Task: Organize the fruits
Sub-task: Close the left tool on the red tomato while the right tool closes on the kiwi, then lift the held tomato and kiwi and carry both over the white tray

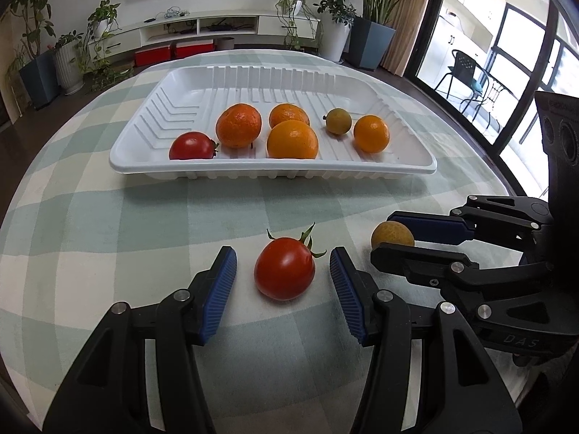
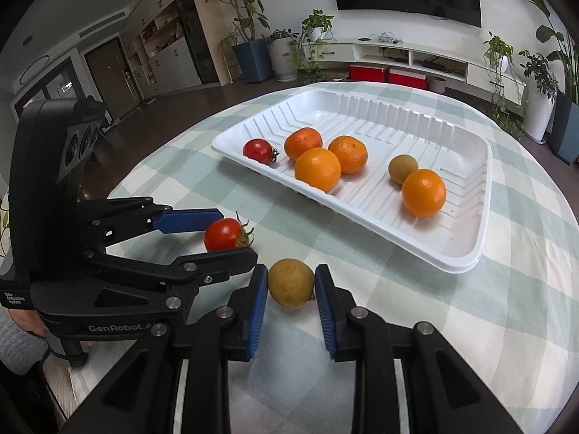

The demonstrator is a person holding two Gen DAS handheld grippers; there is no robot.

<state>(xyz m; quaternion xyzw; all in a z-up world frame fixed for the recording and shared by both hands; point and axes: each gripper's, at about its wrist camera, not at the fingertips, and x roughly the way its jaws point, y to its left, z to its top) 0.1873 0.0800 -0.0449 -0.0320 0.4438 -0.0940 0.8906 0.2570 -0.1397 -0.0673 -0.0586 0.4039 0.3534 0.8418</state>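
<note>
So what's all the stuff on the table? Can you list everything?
tray: one, white, middle of the table
oranges: four, orange, in the tray
tomato in tray: one, red, at the tray's left end
small fruit in tray: one, greenish yellow, between the oranges
loose tomato: one, red, on the cloth between the left gripper's fingers, untouched
loose small fruit: one, yellow brown, gripped by the right gripper
tablecloth: one, green and white checks
left gripper: black, blue pads, open
right gripper: black, blue pads, shut
</note>
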